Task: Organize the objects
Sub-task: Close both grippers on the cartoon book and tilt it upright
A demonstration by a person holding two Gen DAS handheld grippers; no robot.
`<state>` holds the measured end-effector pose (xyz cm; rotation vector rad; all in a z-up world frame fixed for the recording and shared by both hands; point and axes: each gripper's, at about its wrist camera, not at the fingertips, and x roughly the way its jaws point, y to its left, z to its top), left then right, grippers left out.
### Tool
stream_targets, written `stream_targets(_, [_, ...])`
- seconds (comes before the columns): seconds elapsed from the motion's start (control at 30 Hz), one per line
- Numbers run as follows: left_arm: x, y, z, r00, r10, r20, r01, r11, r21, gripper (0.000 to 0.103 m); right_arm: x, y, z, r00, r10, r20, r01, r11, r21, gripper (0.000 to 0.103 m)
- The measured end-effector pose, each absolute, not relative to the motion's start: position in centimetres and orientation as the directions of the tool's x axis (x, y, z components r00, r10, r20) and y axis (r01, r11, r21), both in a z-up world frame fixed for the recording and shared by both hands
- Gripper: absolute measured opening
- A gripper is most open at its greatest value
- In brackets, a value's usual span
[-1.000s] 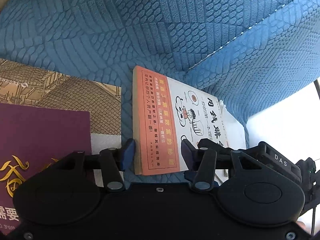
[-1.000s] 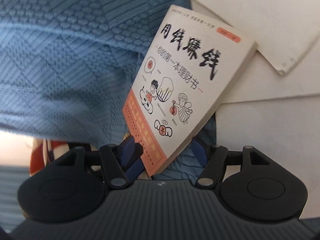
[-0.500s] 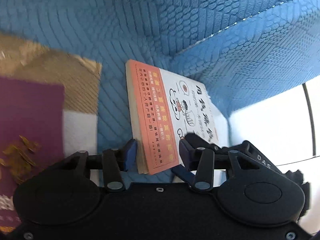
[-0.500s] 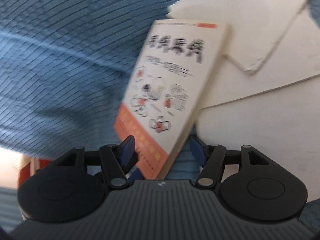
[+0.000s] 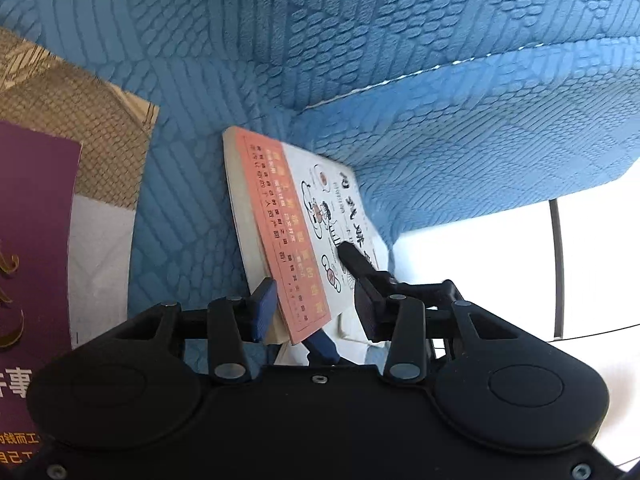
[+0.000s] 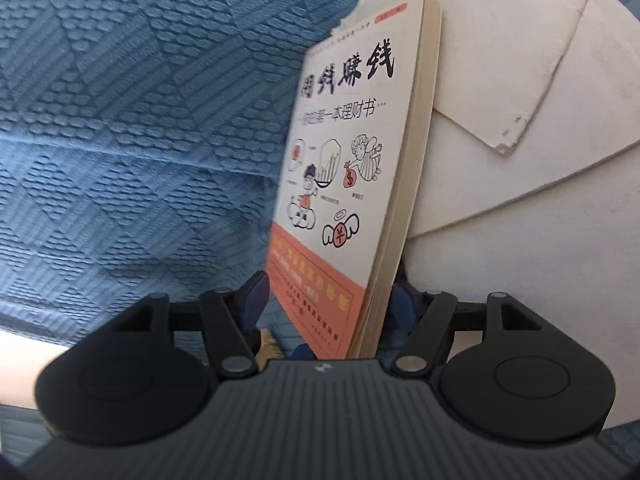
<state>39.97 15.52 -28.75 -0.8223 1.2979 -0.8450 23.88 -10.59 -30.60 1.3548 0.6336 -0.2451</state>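
blue quilted fabric (image 5: 360,40) fills the background of both our views, folded into a raised cushion edge on the right of the left wrist view. only that view gives us the purple book (image 5: 32,260) at the near left, lying on top of a tan patterned book (image 5: 80,120). only the right wrist view gives us the white papers (image 6: 520,80) stacked at the far right behind the paperback.

we see no containers in either picture.

the white-and-orange paperback (image 6: 340,152) stands tilted on its edge between us, its cover facing the right wrist camera. in the left wrist view it (image 5: 280,220) leans toward the cushion, orange band nearest us. our left gripper (image 5: 316,308) has the book's near corner between its fingers; the left blue pad (image 5: 264,308) sits against the page edge, while we cannot tell if the right pad meets the cover. our right gripper (image 6: 328,304) straddles the book's lower orange corner, its jaws opening, with a gap showing at the left pad. the right gripper's finger (image 5: 356,260) also shows lying across the cover in the left wrist view.
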Motion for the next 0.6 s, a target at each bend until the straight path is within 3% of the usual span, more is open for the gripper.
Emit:
stream_targets(0.3, [40.5, 17.3, -27.3, 0.139, -0.918, -0.371, 0.042, 0.38, -0.924, 0.047, 25.5, -12.5, -27.9, 0.911, 0.221, -0.348, 0.311, 0.187, 0.932, 0.066])
stream_targets(0.5, [40.7, 18.1, -27.1, 0.157, -0.913, -0.376, 0.02, 0.384, -0.923, 0.053, 27.5, -11.8, -29.1, 0.836, 0.235, -0.496, 0.43, 0.281, 0.858, 0.064])
stream_targets(0.6, [40.7, 18.4, -27.2, 0.165, -0.912, -0.375, 0.01, 0.382, -0.924, 0.054, 28.0, -11.9, -30.8, 0.793, 0.227, -0.566, 0.513, 0.252, 0.82, 0.044])
